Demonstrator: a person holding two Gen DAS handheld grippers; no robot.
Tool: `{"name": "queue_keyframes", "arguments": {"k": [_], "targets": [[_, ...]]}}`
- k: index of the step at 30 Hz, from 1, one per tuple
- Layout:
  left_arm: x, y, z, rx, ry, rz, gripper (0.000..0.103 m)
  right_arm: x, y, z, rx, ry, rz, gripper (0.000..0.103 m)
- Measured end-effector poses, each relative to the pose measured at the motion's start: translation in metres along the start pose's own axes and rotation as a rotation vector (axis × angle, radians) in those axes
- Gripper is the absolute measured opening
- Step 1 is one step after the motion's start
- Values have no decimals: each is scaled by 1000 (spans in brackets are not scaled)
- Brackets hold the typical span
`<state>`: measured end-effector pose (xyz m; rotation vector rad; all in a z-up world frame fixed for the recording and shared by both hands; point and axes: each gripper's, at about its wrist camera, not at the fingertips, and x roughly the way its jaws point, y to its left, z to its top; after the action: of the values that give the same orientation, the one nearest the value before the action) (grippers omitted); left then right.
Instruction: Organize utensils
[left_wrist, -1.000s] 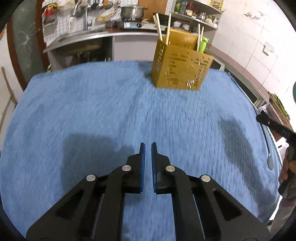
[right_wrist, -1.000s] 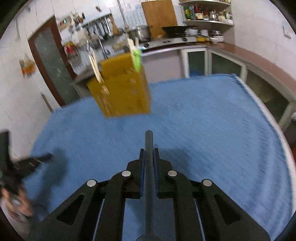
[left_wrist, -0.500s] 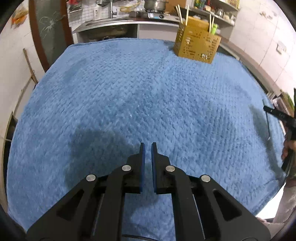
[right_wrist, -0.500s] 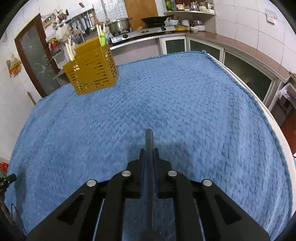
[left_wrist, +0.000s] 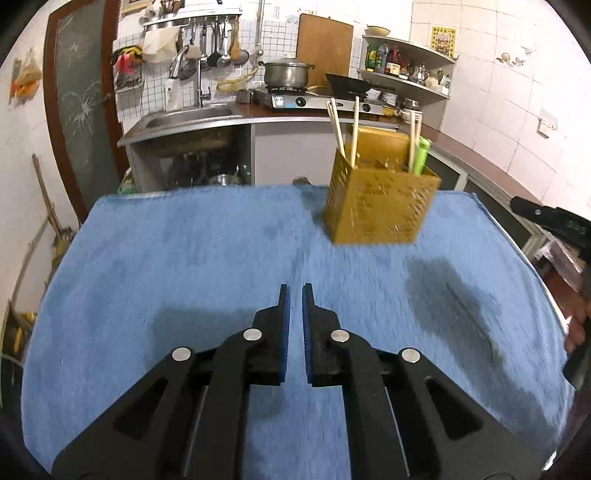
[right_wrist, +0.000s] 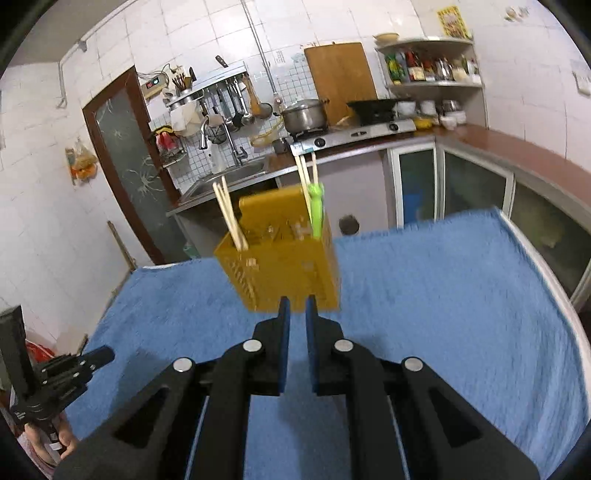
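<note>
Blue towelling covers the table in a tiled kitchen, and the yellow perforated utensil caddy stands near its far edge with chopsticks and a green-handled utensil, blurred, upright inside. Both the left gripper and the right gripper hang over the cloth, jaws drawn almost together with only a narrow slit and nothing between them.

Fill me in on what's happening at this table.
A person holds two handheld grippers over a table covered in a blue cloth. The left gripper and right gripper are both shut with nothing between the fingers. At the far side stands a yellow utensil holder, with chopsticks and a green utensil standing in it.
</note>
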<state>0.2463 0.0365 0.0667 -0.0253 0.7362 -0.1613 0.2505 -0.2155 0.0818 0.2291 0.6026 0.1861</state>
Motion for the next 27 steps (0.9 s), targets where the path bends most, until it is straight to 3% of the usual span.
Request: {"name": "queue_keyframes", "arguments": {"k": [4,10,11,13,15,23,27], "targets": [[25,-4,26,3,10,-13,5,39,-6,-4,-49,132,-49,9],[54,-5,34,29,43,-17,7,103,-22,-53,-131,384,-121,11],[57,-4,33,27,49,-18,9,109,-23,-57,-133,409,-125,16],[66,-4,34,28,66,-18,24,117,-25,-62,-137,441,-139,36],[69,-5,35,35,65,-11,32,120,-25,-64,-152,450,-153,40],[82,-8,38,61,75,-6,39,130,-17,-69,-223,560,-181,38],[87,-11,38,71,90,-12,40,131,-12,-68,-237,568,-171,10]]}}
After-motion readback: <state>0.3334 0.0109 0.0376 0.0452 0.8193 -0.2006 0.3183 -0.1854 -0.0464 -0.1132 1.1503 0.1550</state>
